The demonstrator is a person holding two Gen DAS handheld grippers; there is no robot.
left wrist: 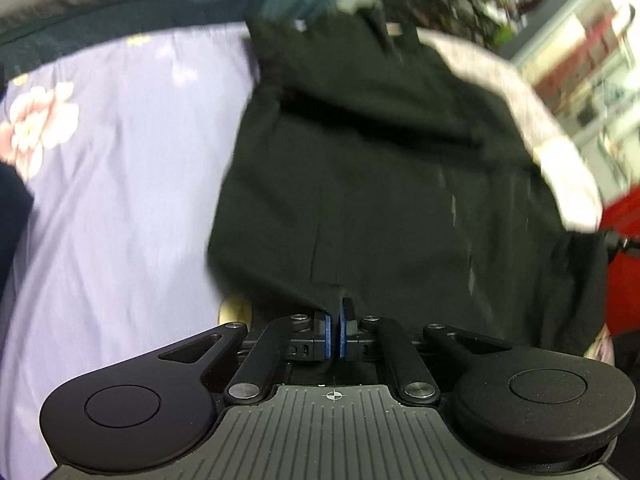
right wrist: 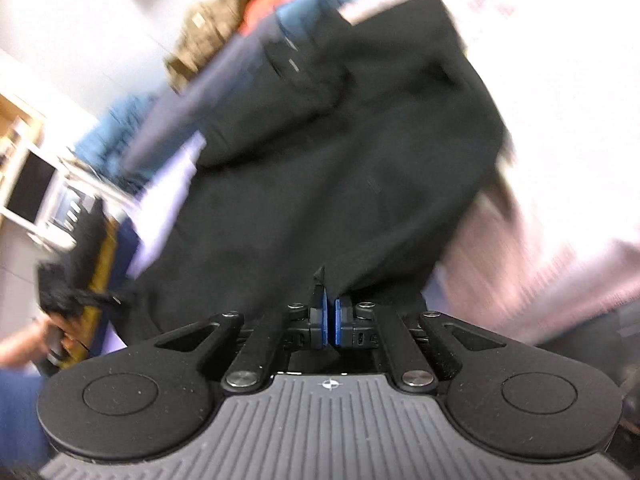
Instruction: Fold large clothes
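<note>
Black garment (left wrist: 380, 168) is pinched by both left tongs (left wrist: 335, 330) and right tongs (right wrist: 330, 318); only left view shows floral sheet (left wrist: 120, 168).

Each hand-held gripper (left wrist: 335, 330) (right wrist: 330, 318) is matte black with blue pads, silver screws, round side discs and a ribbed grey body

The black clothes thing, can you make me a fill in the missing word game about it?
1. The left gripper is shut on the ____ garment.
2. The lavender sheet beside it has a pink ____ printed on it.
3. The right gripper is ____ on the same garment.

Missing words: black; flower; shut
</note>
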